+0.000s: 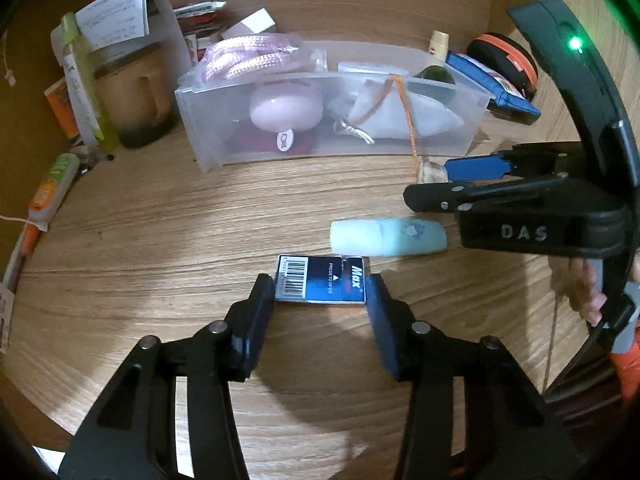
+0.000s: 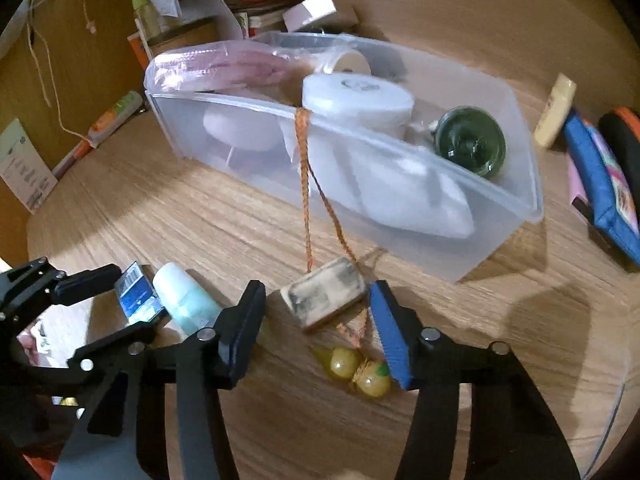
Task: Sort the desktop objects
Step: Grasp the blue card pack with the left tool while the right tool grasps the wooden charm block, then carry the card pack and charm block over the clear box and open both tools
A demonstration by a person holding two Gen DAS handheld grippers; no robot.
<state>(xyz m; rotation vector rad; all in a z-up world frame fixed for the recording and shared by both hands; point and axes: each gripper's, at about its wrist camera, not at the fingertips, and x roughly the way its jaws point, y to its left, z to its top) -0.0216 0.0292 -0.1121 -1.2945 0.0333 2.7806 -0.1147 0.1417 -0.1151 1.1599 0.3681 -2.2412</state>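
A small blue staple box (image 1: 320,283) lies on the wooden desk between the fingertips of my left gripper (image 1: 320,290); the jaws stand around it, touching or nearly touching its sides. A pale mint tube (image 1: 387,237) lies just behind it. My right gripper (image 2: 318,300) is open around a worn wooden block charm (image 2: 323,298) on an orange cord (image 2: 305,184) that hangs over the rim of a clear plastic bin (image 2: 460,248). Yellow beads (image 2: 360,372) lie by its right finger. The right gripper also shows in the left wrist view (image 1: 440,184).
The bin (image 1: 208,128) holds a pink round item (image 1: 286,106), white pouches and a green glass piece (image 2: 470,142). A mug (image 1: 136,96), papers and tubes crowd the left. A blue pouch (image 2: 600,188) and an orange-black case (image 1: 504,62) lie at the right.
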